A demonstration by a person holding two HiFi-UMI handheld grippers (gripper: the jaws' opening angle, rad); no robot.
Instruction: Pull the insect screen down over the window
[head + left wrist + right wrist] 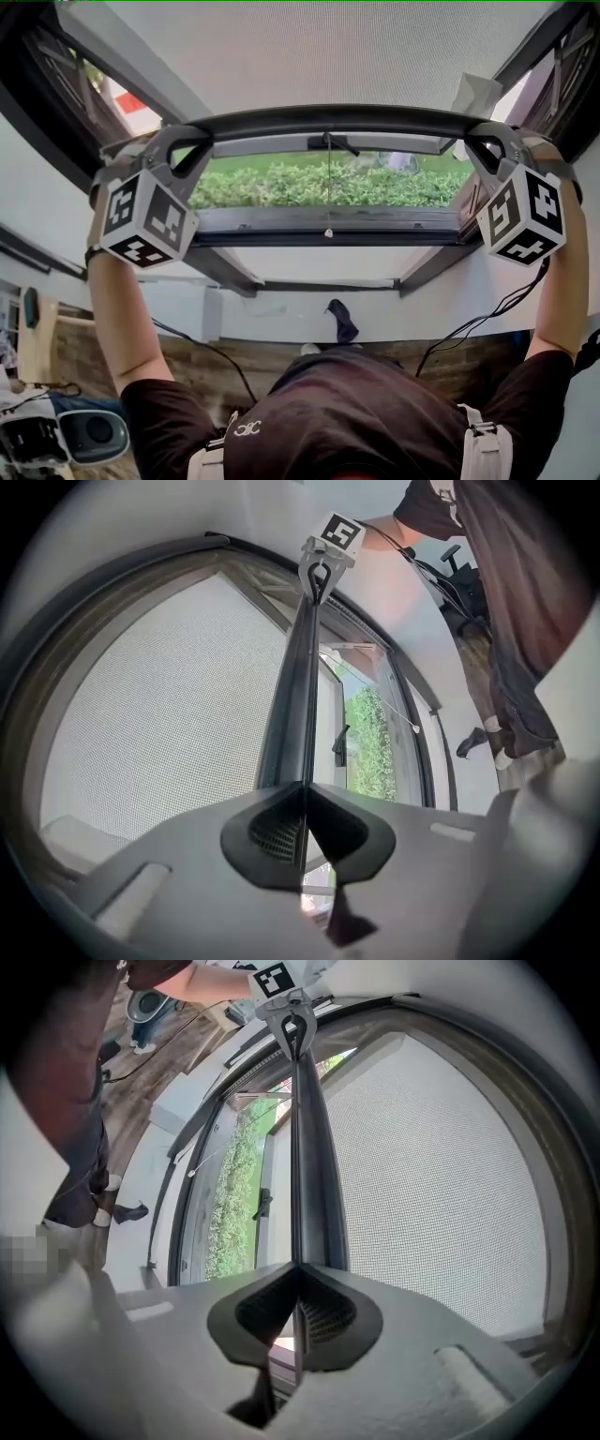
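1. Both arms are raised, with the left gripper (302, 786) and right gripper (298, 1266) clamped on opposite ends of the screen bar (337, 120).
2. The insect screen (328, 52) is stretched above the bar, and the window (328, 220) below the bar is seen uncovered.

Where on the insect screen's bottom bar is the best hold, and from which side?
Take the bottom bar by its thin edge near each end, from the room side, pinching across the edge. The bar is long and slim, so two spread holds should keep it level; left gripper and right gripper are shut on it this way.
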